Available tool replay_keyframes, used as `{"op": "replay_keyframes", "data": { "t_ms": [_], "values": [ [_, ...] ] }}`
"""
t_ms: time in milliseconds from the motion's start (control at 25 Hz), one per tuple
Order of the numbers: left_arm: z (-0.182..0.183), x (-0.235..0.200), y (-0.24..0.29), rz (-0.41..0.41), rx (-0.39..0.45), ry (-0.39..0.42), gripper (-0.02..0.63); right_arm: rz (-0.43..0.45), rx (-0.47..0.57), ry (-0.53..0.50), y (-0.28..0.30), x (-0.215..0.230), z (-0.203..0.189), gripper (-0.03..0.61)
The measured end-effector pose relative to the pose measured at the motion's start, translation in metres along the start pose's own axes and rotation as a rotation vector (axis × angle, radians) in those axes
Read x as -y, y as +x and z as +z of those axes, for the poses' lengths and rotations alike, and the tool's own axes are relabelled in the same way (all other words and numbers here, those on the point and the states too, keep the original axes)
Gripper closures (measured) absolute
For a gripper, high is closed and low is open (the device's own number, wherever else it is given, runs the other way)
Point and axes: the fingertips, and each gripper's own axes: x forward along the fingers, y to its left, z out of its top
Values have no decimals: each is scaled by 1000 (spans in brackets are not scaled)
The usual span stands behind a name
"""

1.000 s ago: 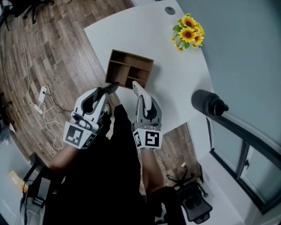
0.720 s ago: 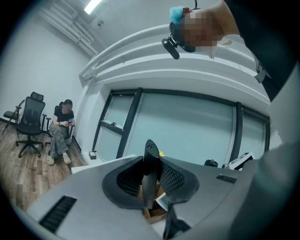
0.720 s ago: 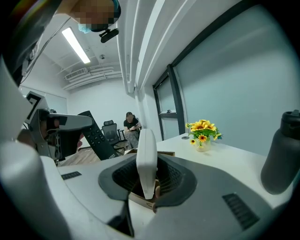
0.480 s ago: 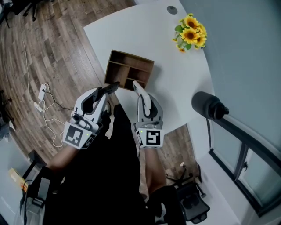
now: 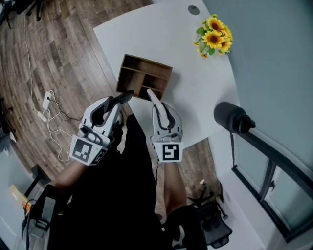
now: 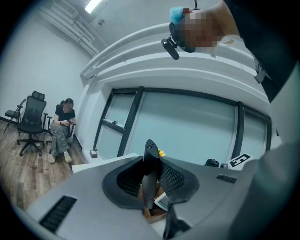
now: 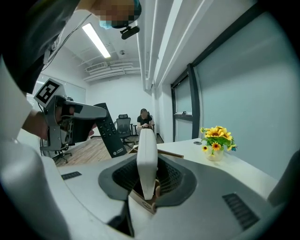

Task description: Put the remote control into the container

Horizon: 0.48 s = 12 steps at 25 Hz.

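remote control [image 5: 126, 95], black, is clamped in the left gripper [image 5: 116, 101], whose jaws are closed on it. its free end pokes out over the near rim of the container [image 5: 144, 78], above the table edge and not inside any compartment. in the right gripper view its button face shows, slanting up out of the left gripper.

right gripper [image 5: 150, 93] sits just beside the left one, on the near side of the container. its white fingers [image 7: 146, 159] are pressed together with nothing between them, and the tip reaches the container's near wall.

the container is a brown wooden box split into open compartments. it stands on a white table [image 5: 195, 93] with a curved edge. beyond the container and off to its right is a small bunch of sunflowers [image 5: 213, 35], and further beyond is a round grey cable grommet [image 5: 193, 9].

left of the container the floor [image 5: 54, 53] is wood plank, with a white power strip [image 5: 47, 103] and a thin trailing cable. right of it a pale wall meets dark-framed glass. in the left gripper view, a person [image 6: 61, 129] sits among black office chairs [image 6: 30, 124] across the room.
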Motion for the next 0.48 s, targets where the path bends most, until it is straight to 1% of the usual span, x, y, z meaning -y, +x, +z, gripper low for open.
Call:
{"op": "replay_keyframes", "data": {
  "t_ms": [120, 280, 320, 480],
  "values": [
    [1, -1, 1, 3, 4, -2, 529, 21, 2, -13, 0, -1, 1, 486],
    [4, 0, 3, 2, 16, -17, 529, 71, -8, -105, 4, -5, 0, 486],
    [4, 0, 3, 1, 17, -16, 529, 79, -14, -114, 5, -5, -2, 486],
    [-1, -4, 0, 6, 3, 2, 529, 97, -22, -113, 8, -5, -8, 486]
  ]
}}
